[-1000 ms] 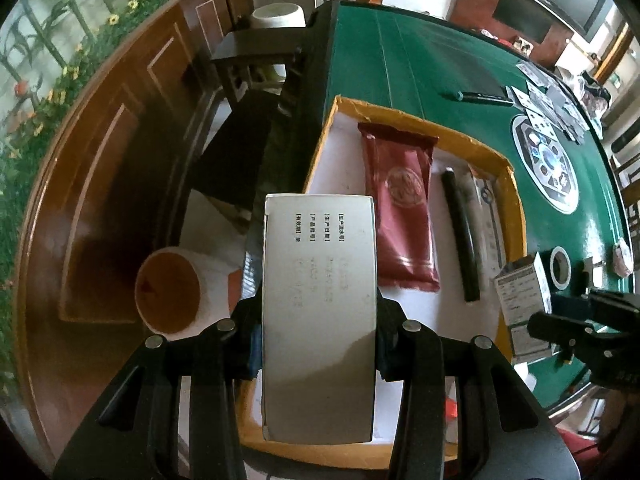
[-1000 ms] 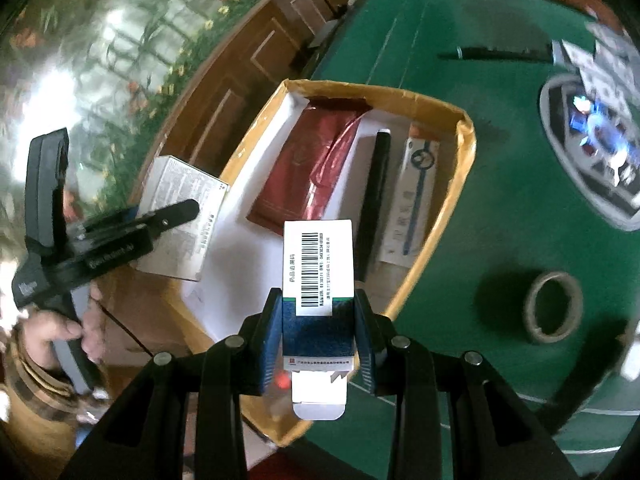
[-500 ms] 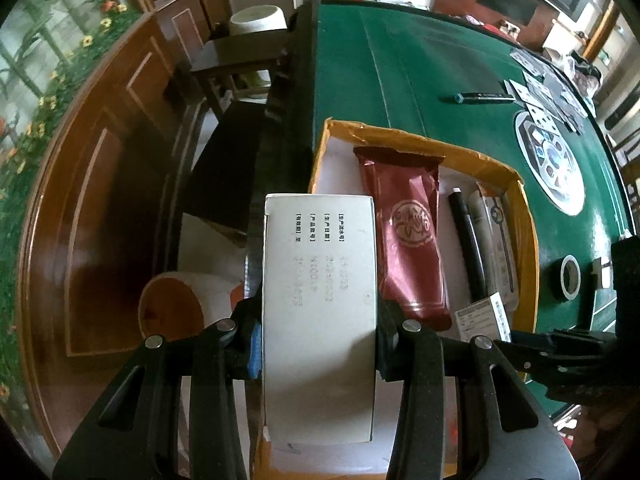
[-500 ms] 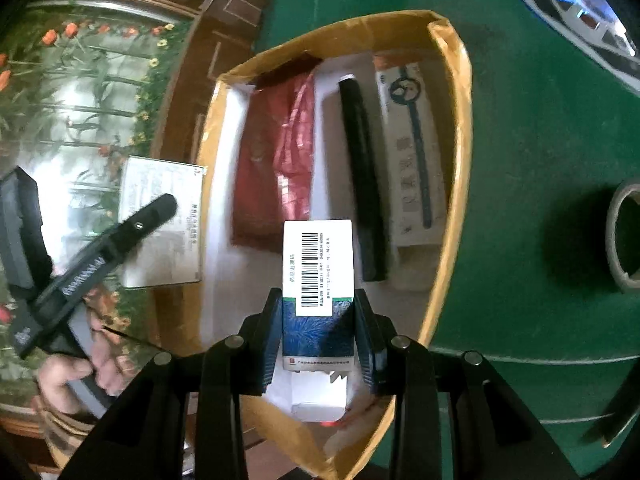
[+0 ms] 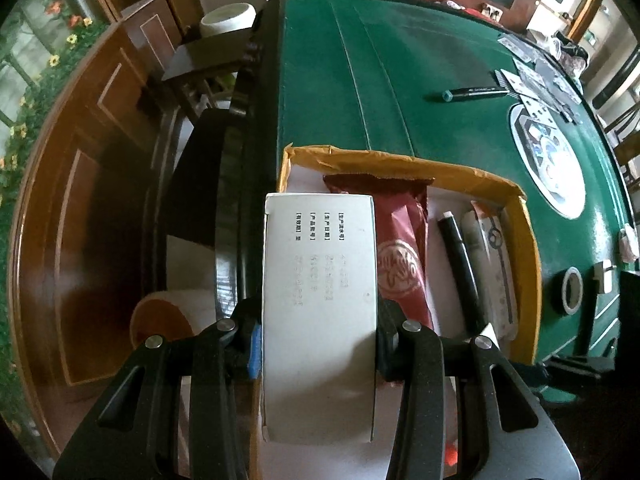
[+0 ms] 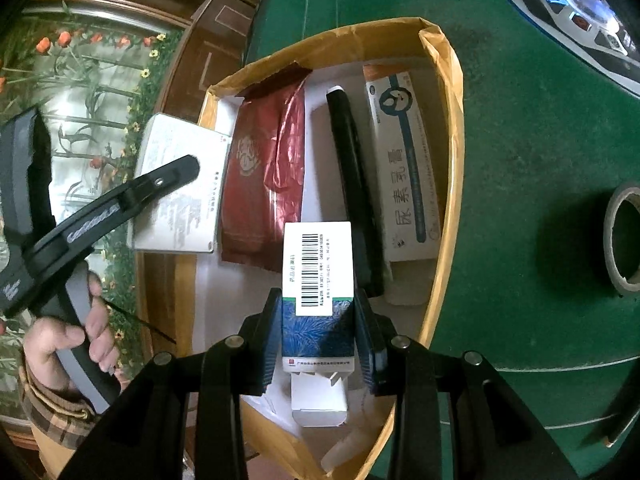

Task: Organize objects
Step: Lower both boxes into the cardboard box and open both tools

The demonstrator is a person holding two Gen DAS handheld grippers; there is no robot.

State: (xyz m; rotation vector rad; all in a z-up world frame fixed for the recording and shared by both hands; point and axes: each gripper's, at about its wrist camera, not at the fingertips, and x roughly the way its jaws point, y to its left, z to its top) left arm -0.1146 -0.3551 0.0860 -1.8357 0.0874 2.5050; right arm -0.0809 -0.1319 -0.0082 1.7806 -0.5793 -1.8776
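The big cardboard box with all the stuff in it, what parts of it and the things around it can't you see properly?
- Cardboard box, left wrist view: the white carton in the left gripper hides its near left floor.
- Red pouch, same view: left edge behind that carton.
- Black stick, right wrist view: lower end behind the barcode box held by the right gripper.
- Tape roll: cut off by the right edge.

Both wrist cameras look steeply down, close over the cardboard tray [image 5: 528, 240] [image 6: 452, 184] on the green table [image 5: 400, 92] [image 6: 540, 160], the left from its left edge (the right nearer the middle), sharing its contents.
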